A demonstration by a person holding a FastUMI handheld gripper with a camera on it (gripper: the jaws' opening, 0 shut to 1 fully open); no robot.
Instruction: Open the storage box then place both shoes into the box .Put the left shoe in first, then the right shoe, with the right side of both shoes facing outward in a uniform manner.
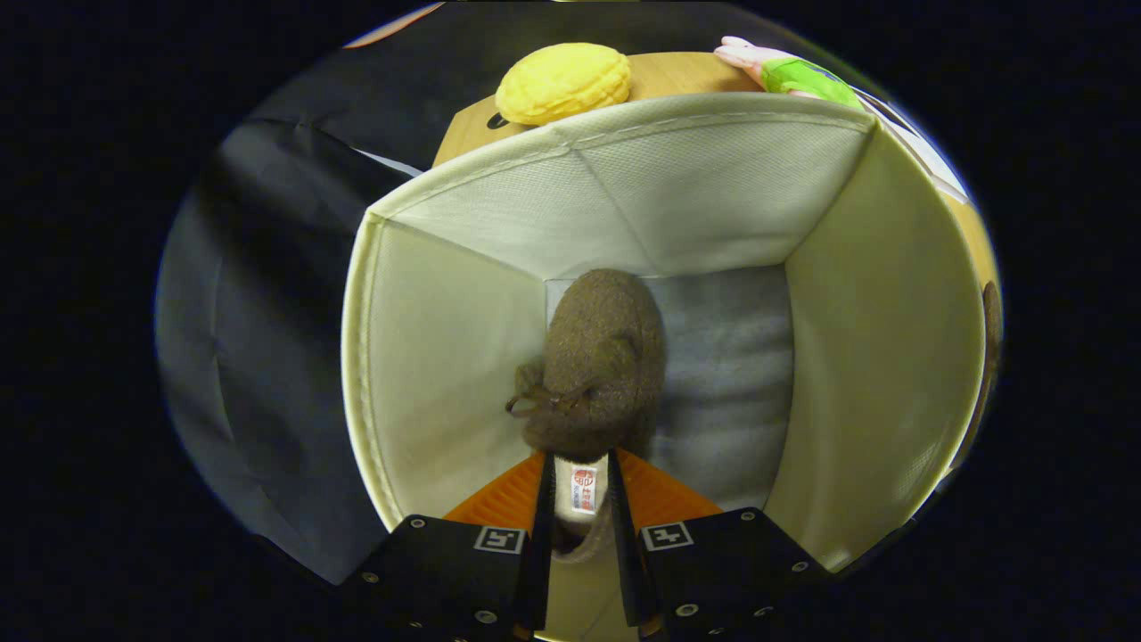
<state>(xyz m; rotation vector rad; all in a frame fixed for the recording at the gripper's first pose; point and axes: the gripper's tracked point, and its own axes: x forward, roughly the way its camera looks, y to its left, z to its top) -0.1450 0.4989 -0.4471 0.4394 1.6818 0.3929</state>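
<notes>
Gripped shoe (599,366) toe-down into storage box (446,357)

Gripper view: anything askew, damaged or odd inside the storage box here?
Nothing stands out. The gripper is shut on the brown shoe, which points toe-down into the open storage box, near its left wall. The box lining looks intact.

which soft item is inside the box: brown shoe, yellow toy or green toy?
The brown shoe: gripper shut on its heel, hanging within the box walls. The yellow toy and green toy lie on the table beyond the box's far rim.
</notes>
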